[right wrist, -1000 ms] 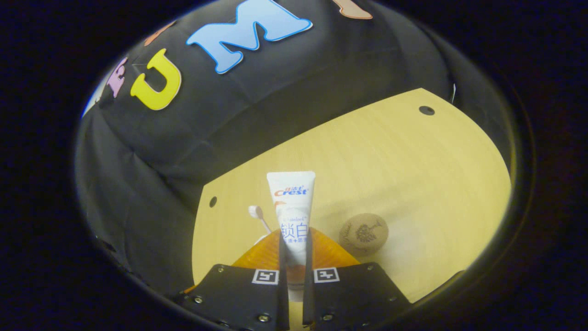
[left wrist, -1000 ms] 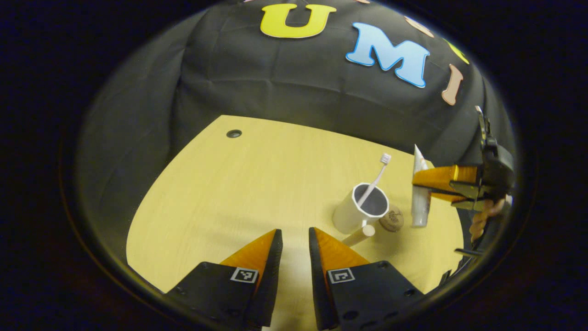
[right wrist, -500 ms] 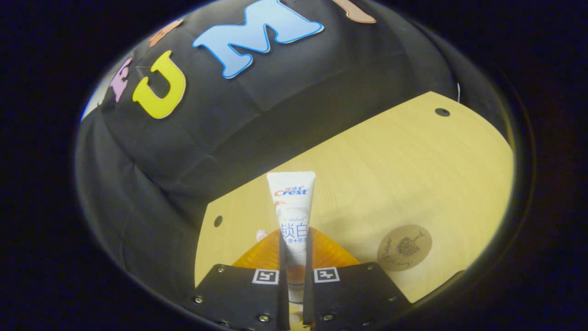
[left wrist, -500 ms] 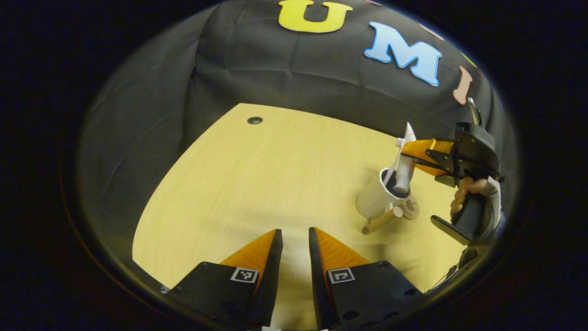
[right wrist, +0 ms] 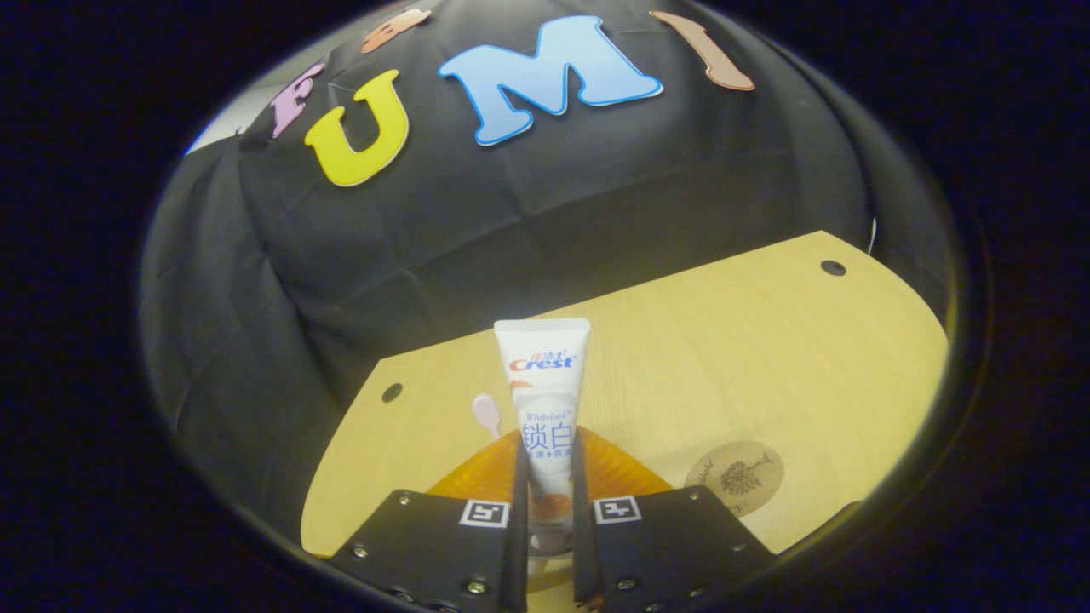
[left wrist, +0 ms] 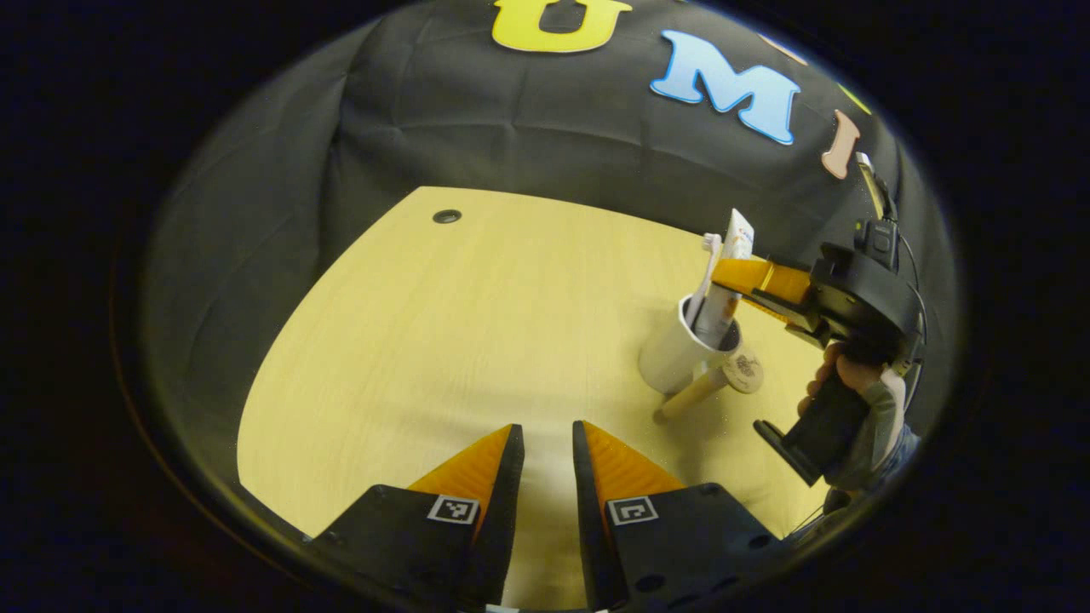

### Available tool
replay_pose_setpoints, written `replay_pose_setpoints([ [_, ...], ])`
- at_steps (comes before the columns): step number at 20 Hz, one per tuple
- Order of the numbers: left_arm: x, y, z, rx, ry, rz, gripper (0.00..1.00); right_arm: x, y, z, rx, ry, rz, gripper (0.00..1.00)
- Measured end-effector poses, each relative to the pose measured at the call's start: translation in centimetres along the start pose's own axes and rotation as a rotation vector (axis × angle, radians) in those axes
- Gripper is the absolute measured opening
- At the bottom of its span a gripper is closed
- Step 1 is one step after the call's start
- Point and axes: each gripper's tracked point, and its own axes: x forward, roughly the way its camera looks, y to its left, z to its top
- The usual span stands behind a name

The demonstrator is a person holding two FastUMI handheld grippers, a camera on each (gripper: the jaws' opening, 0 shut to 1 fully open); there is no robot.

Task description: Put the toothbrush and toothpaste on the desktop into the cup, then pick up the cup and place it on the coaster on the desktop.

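Nearby: coaster [left wrist: 743, 371] on the surface [left wrist: 477, 340], beside cup [left wrist: 677, 353].
Cup: toothbrush [left wrist: 703, 281], toothpaste [left wrist: 722, 285] lowered in.
Right gripper [right wrist: 545, 477]: clamps toothpaste.
Left gripper [left wrist: 545, 477]: slightly parted, empty.

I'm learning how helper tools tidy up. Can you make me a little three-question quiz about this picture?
1. True or false: the white toothbrush stands in the white round cup.
2. What do the right tongs squeeze? A) white toothpaste tube B) spoon C) sock
3. Fill in: the round cork coaster lies flat on the ______ wooden desktop.

Key: 1 true. 2 A. 3 yellow.
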Motion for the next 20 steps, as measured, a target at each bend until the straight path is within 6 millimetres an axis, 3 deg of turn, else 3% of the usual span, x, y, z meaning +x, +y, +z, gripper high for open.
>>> replay_pose_setpoints([
  [3, 0.3, -1.7, 0.1, 0.024, 0.003, -0.027, 0.43, -1.5, 0.3, -0.4, -0.010, 0.007, 0.025, 0.31],
  [4, 0.6, -2.3, 0.2, 0.030, 0.004, -0.036, 0.39, -1.6, 0.5, -0.6, -0.016, 0.011, 0.033, 0.44],
  [6, 0.7, -3.6, 0.4, 0.042, 0.004, -0.059, 0.41, -2.8, 0.7, -0.5, -0.021, 0.015, 0.053, 0.60],
  [8, 0.9, -5.2, 0.8, 0.058, 0.001, -0.090, 0.41, -4.2, 1.0, 0.7, 0.000, -0.006, 0.079, 0.61],
  [9, 0.9, -6.1, 1.1, 0.065, -0.002, -0.108, 0.41, -4.9, 0.8, 1.5, 0.010, -0.024, 0.082, 0.67],
  [10, 0.9, -7.0, 1.4, 0.075, -0.002, -0.127, 0.40, -5.6, 0.2, 2.4, 0.021, -0.040, 0.079, 0.61],
  [11, 0.8, -7.5, 1.5, 0.084, -0.001, -0.140, 0.39, -6.3, -0.5, 3.3, 0.030, -0.058, 0.070, 0.61],
  [14, 1.4, -10.1, 2.5, 0.112, 0.006, -0.193, 0.49, -7.9, -4.5, 4.3, 0.065, -0.071, 0.013, 0.61],
  [18, 2.8, -12.5, 2.8, 0.172, 0.032, -0.226, 0.51, -9.9, -10.4, 2.8, 0.113, -0.039, -0.098, 0.61],
  [20, 3.9, -13.6, 2.3, 0.186, 0.064, -0.234, 0.51, -10.8, -12.3, 2.1, 0.132, -0.026, -0.135, 0.61],
])
